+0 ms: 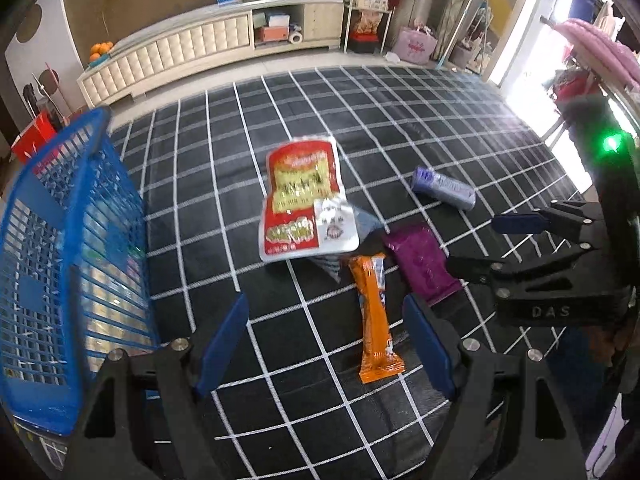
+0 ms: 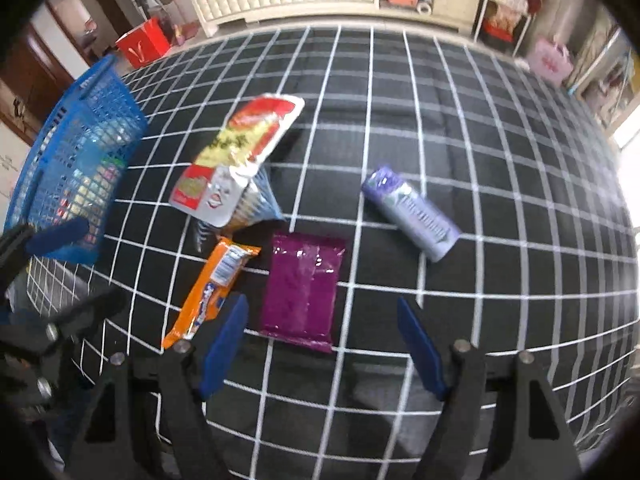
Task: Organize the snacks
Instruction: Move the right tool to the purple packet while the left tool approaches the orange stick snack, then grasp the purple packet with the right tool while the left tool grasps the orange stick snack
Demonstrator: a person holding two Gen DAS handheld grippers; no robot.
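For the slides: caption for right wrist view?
Open right gripper above purple packet; blue basket at left.

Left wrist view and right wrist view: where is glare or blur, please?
Left wrist view: strong window glare at the right edge; the red snack bag is motion-blurred. Right wrist view: the blue basket is soft, grid lines bend outward.
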